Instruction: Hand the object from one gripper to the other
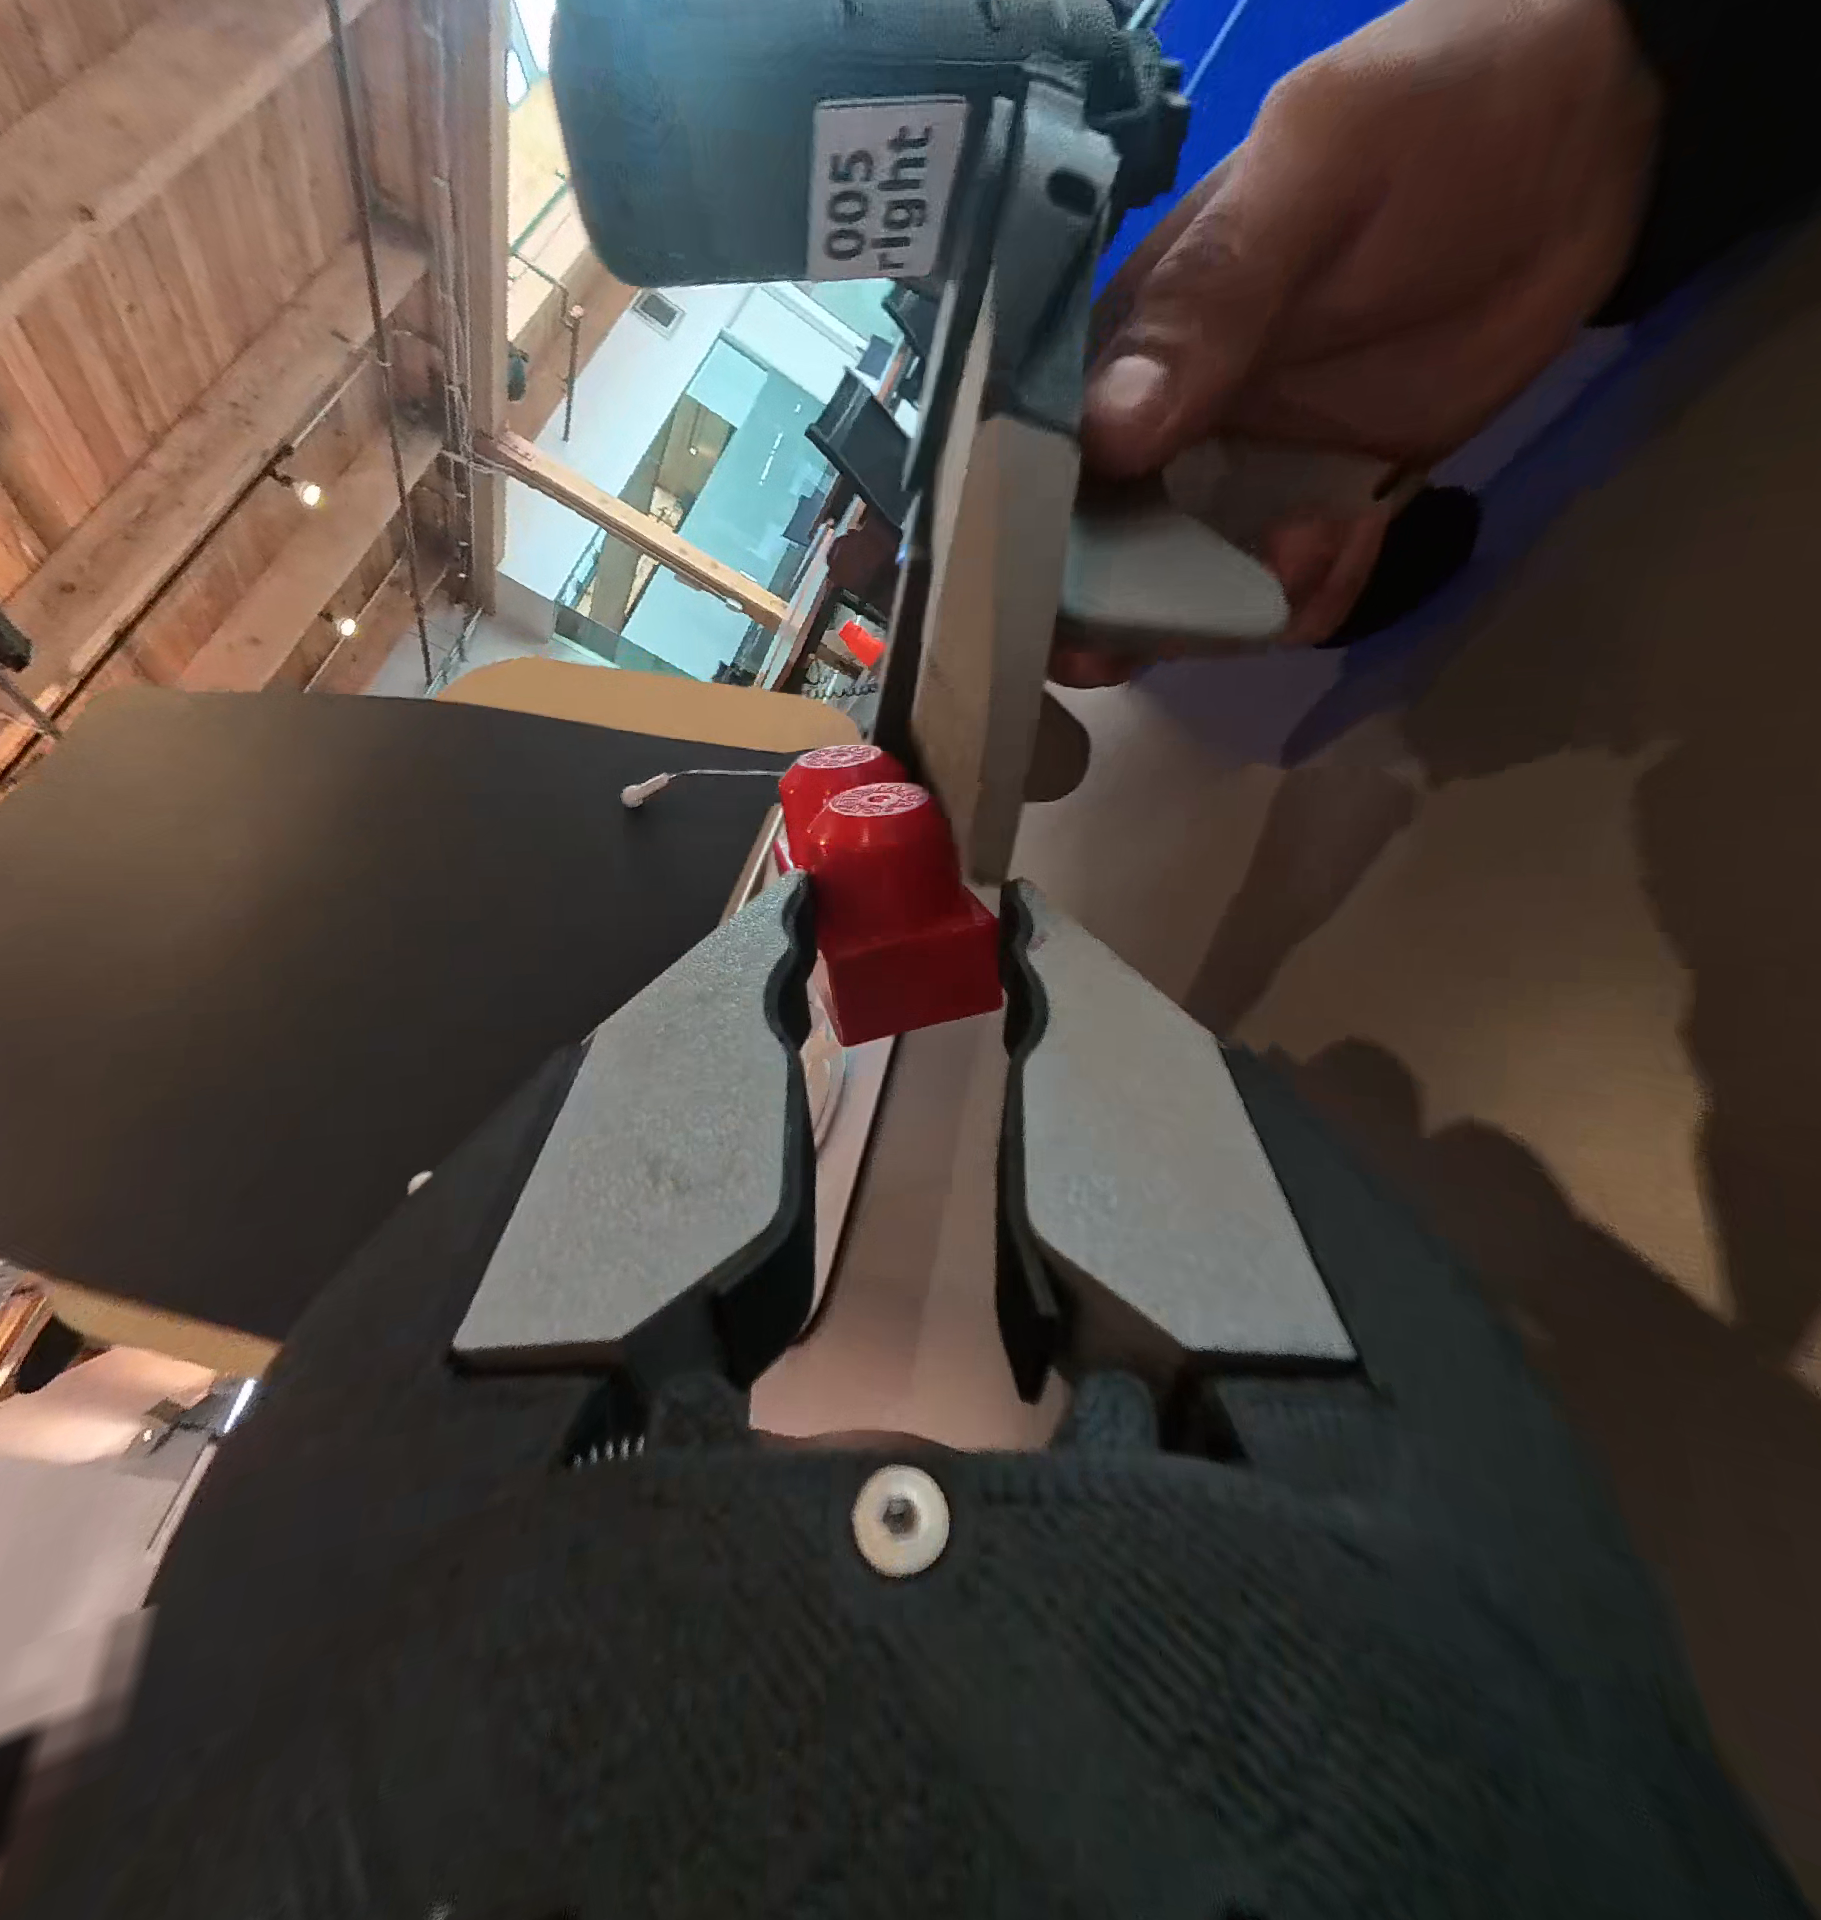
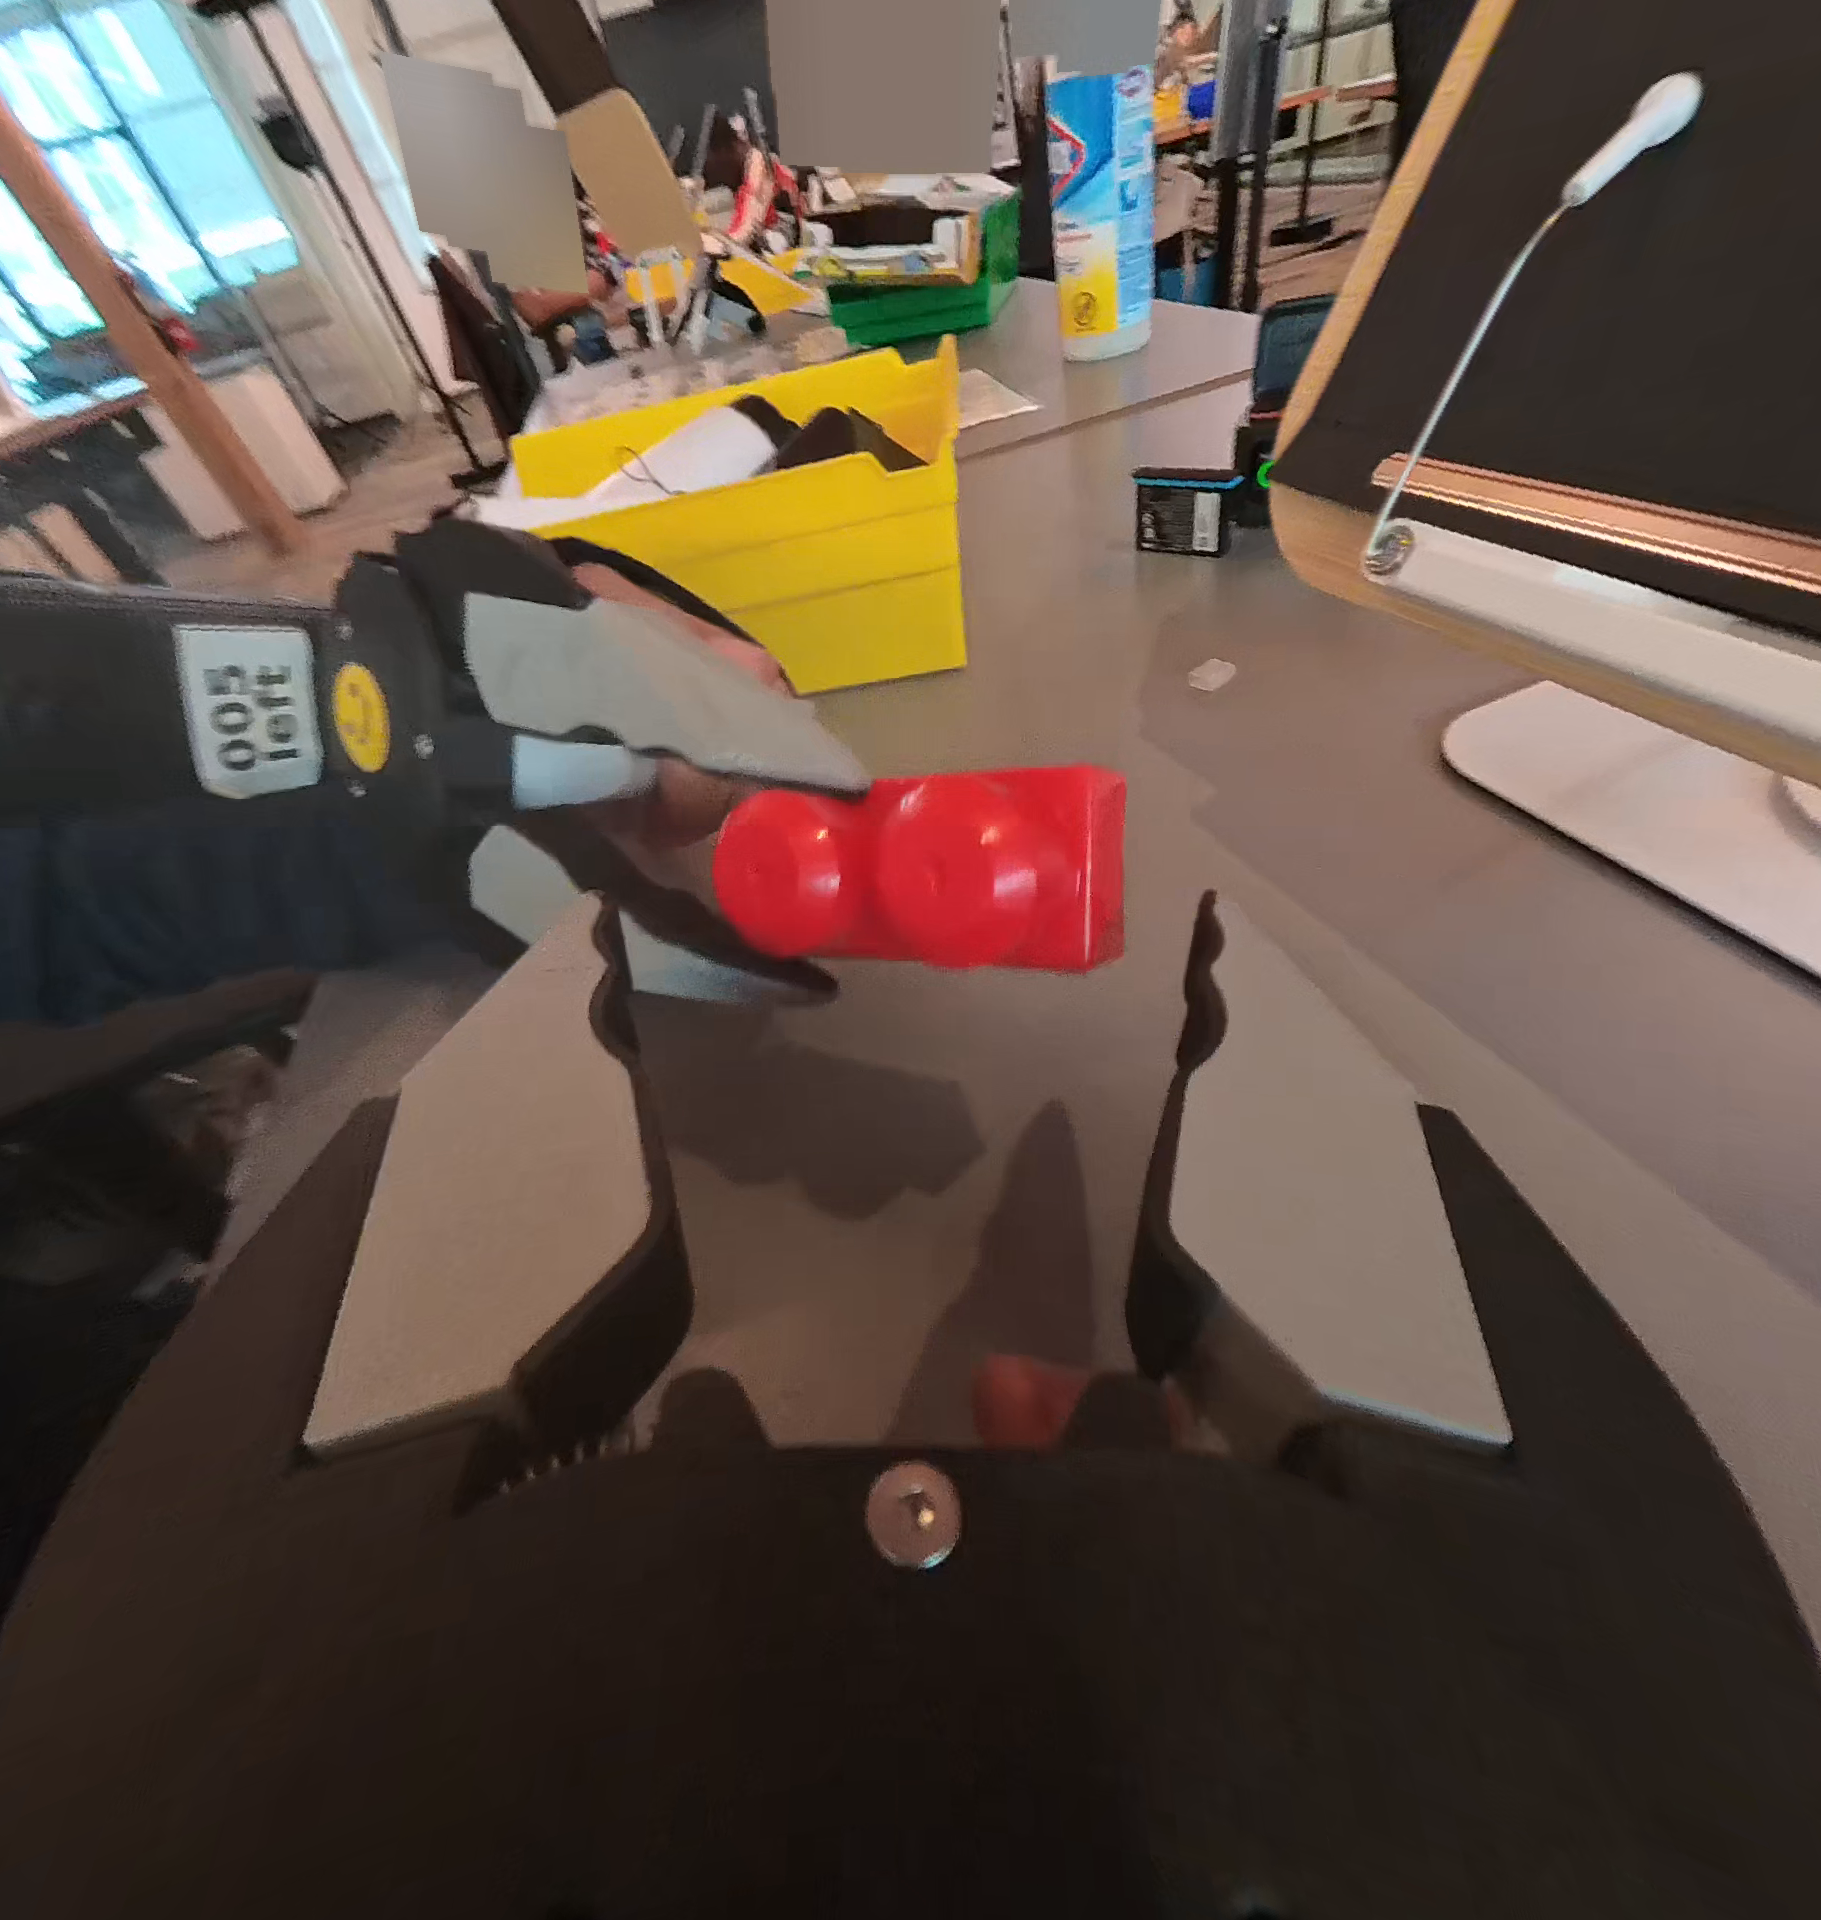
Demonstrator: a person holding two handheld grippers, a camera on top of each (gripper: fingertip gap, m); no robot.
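Right gripper (image 2: 911, 966): nearest in its own view; black body with grey finger plates, jaws spread wide and empty, aimed at the block from just short of it.
Block: a glossy red plastic toy brick with two rounded studs (image 2: 921, 868), held in the air above the grey bench (image 2: 1249, 831), not resting on anything.
Block and right jaws: it lies crosswise just beyond the fingertips, centred on the gap but not yet between them; its square end sticks out free.
Left gripper (image 1: 906, 961): jaws clenched on the brick's square base, studs pointing away from that camera. In the right wrist view it reaches in from the left, gripping the stud end.
Why held so: judging by the pose, the left presents the free end sideways so the right can close on it without fingers clashing.
Hand (image 1: 1353, 312): a person's hand grips the right gripper's handle and its grey trigger.
Farther off: a yellow plastic bin (image 2: 781, 561) on the bench, and a dark monitor on a white stand (image 2: 1612, 343) to the right.
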